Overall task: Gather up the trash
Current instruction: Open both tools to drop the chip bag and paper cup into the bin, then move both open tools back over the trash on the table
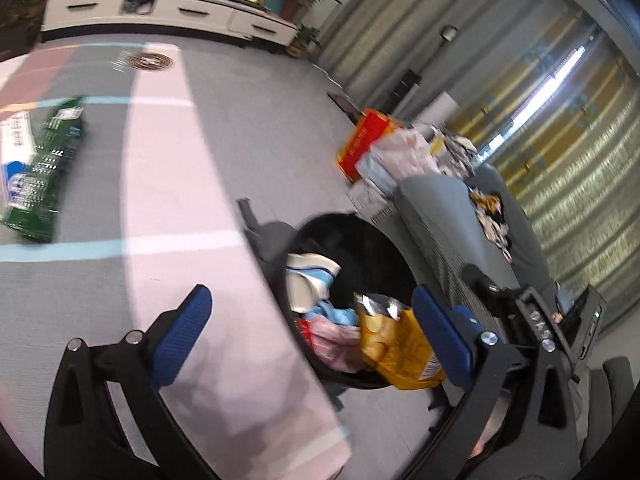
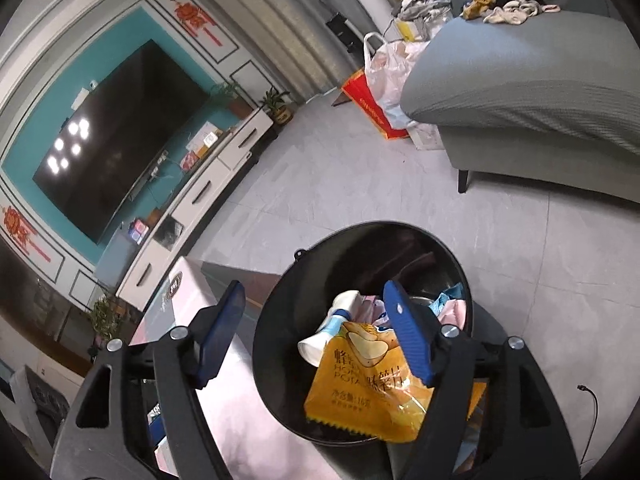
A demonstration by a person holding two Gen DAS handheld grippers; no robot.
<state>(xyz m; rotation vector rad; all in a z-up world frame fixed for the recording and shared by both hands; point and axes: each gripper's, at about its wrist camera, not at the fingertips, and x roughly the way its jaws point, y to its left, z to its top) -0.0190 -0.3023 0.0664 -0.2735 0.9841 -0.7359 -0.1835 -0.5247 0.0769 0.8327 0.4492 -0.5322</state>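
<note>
A black round trash bin stands on the floor beside the table and holds a yellow potato chip bag, a white and blue bottle and pink and blue wrappers. My right gripper is open above the bin, with the chip bag lying under its right finger. The bin and chip bag also show in the left wrist view. My left gripper is open and empty over the table edge next to the bin. A green snack bag lies on the table at far left.
The table has a pink and grey cover. A grey sofa with clothes on it stands right of the bin. A red box and plastic bags sit by the sofa. A TV and white cabinet line the wall.
</note>
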